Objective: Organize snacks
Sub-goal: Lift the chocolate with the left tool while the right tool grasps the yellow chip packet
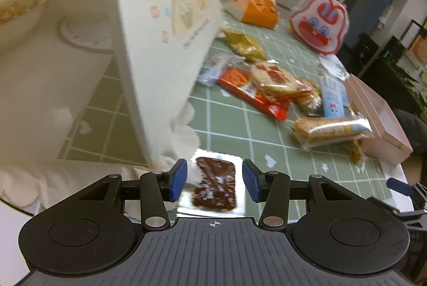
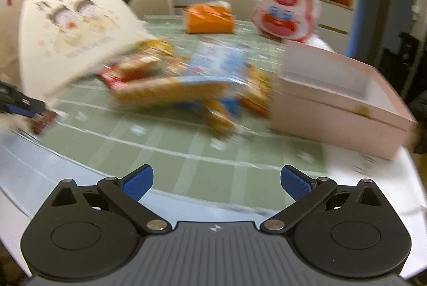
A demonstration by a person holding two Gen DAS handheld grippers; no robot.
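Left tool (image 1: pixel 213 180) sits with its blue pads either side of a clear packet holding a dark brown snack (image 1: pixel 216 183); the pads look close to the wrapper, but whether they truly pinch it I cannot tell. At ten o'clock from it a cream bag (image 1: pixel 160 27) with cartoon figures leans over the bench (image 1: pixel 224 131). Toward one o'clock lies the snack pile (image 1: pixel 269 84), and at three o'clock the pink box (image 1: pixel 379 120).

Right tool (image 2: pixel 216 183) hangs wide apart and empty above the bench edge (its view is badly blurred), pile at twelve o'clock, box at two.

Risk, as I judge it: the slick wrapper could slide from the pads, or the leaning bag could tip onto the pile.
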